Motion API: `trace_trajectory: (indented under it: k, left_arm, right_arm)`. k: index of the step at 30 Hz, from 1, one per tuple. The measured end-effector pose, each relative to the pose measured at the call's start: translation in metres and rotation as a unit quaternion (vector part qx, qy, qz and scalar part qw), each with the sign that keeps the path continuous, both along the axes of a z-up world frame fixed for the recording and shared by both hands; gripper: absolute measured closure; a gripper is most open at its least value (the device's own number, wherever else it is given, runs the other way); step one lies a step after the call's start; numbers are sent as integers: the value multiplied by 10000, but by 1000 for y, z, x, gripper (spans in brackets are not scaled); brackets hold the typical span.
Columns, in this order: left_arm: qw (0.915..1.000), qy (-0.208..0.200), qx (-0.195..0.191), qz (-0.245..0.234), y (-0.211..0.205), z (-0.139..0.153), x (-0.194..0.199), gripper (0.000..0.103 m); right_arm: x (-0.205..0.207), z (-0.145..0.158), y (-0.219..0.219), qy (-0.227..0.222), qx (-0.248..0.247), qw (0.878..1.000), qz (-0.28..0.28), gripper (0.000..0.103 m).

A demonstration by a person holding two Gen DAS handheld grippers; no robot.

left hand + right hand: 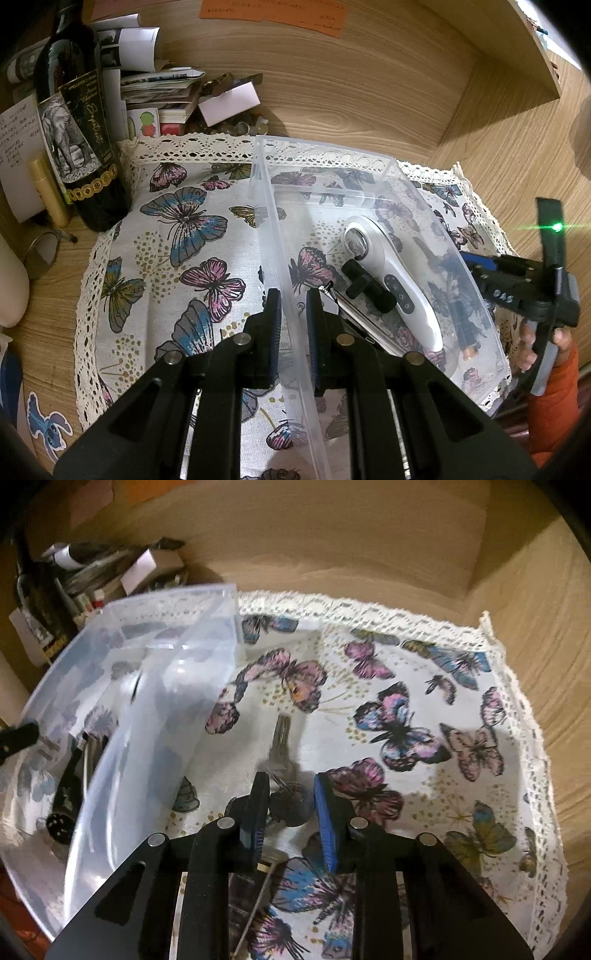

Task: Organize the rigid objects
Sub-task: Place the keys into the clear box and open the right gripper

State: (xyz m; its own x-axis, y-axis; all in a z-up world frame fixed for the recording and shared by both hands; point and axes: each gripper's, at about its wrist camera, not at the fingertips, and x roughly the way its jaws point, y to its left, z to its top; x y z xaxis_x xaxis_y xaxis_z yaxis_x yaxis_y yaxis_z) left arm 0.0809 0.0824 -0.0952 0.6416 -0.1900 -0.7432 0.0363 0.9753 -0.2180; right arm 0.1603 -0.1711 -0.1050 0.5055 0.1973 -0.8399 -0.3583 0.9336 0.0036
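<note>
A clear plastic box (373, 162) stands on the butterfly cloth (177, 221). My left gripper (293, 306) is shut on the box's near side wall, one finger inside and one outside. In the box lie a white handheld device (391, 284), a black T-shaped part (365, 286), a metal pen (347, 314) and a battery (469, 332). To the right of the box (155, 686), a dark-headed key (288, 805) sits between the pads of my right gripper (290, 808). Its head fills the gap and its blade points away. This view is blurred. The right gripper (480, 267) also shows beyond the box's right wall.
A dark wine bottle (77, 129) and a pile of papers and small boxes (162, 92) crowd the back left corner. A wooden wall (351, 85) closes the back. A thin metal rod (255, 904) lies on the cloth (406, 709) under the right gripper. An orange sleeve (554, 395) is at the right.
</note>
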Motion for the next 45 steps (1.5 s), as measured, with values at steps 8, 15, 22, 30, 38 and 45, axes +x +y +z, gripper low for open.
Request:
trace_trajectory:
  k: [8, 15, 22, 30, 38, 45]
  left_arm:
    - [10000, 2, -4, 0, 0, 0, 0, 91]
    - [10000, -1, -24, -7, 0, 0, 0, 91]
    - [10000, -11, -17, -25, 0, 1, -1, 91]
    - [10000, -11, -35, -28, 0, 1, -1, 91]
    - [10000, -23, -52, -45, 0, 1, -1, 91]
    - [10000, -22, -66, -44, 1, 1, -1, 91]
  right_arm:
    - [-10, 44, -2, -523, 267, 9983, -30, 80]
    - [-19, 82, 13, -1063, 439, 9932, 185, 80]
    - [-39, 107, 40, -1413, 590, 9859, 680, 80]
    - [-53, 102, 74, -1345, 650, 9809, 1248, 80]
    - [-54, 73, 102, -881, 465, 9819, 1609, 80]
    - [-44, 45, 114, -480, 226, 9842, 1687, 80]
